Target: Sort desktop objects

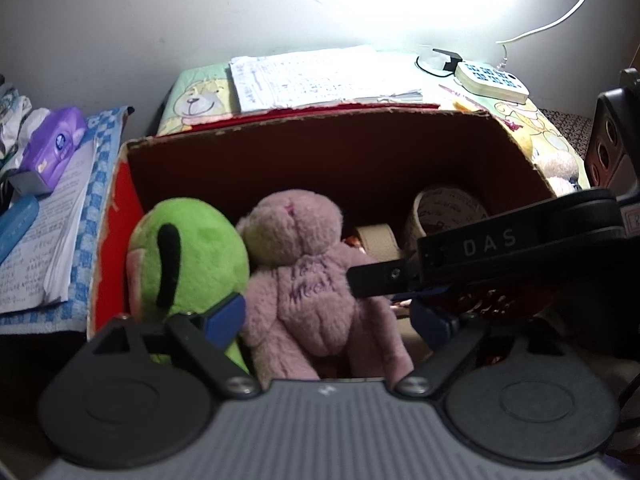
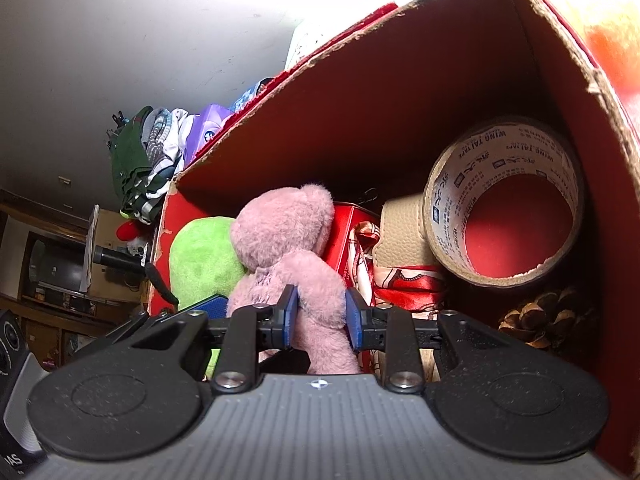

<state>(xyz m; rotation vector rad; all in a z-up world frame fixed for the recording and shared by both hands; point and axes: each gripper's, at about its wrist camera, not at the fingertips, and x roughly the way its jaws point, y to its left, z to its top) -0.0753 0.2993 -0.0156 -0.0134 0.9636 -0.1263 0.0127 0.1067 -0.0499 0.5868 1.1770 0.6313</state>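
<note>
A pink plush bear point(image 1: 316, 276) sits inside a red cardboard box point(image 1: 320, 148), next to a green plush toy point(image 1: 188, 252). My left gripper point(image 1: 332, 320) is open, its blue pads either side of the bear's lower body without squeezing it. My right gripper point(image 2: 322, 318) is shut on the bear's leg point(image 2: 320, 312) inside the box point(image 2: 440, 100); its black finger crosses the left wrist view point(image 1: 480, 252). The green toy also shows in the right wrist view point(image 2: 204, 256).
In the box lie a tape roll point(image 2: 512, 208), a beige strap point(image 2: 404, 240), a red patterned cloth point(image 2: 404, 280) and a pine cone point(image 2: 548, 316). Papers point(image 1: 316, 76), a white device point(image 1: 492, 80) and a purple tissue pack point(image 1: 52, 144) lie around it.
</note>
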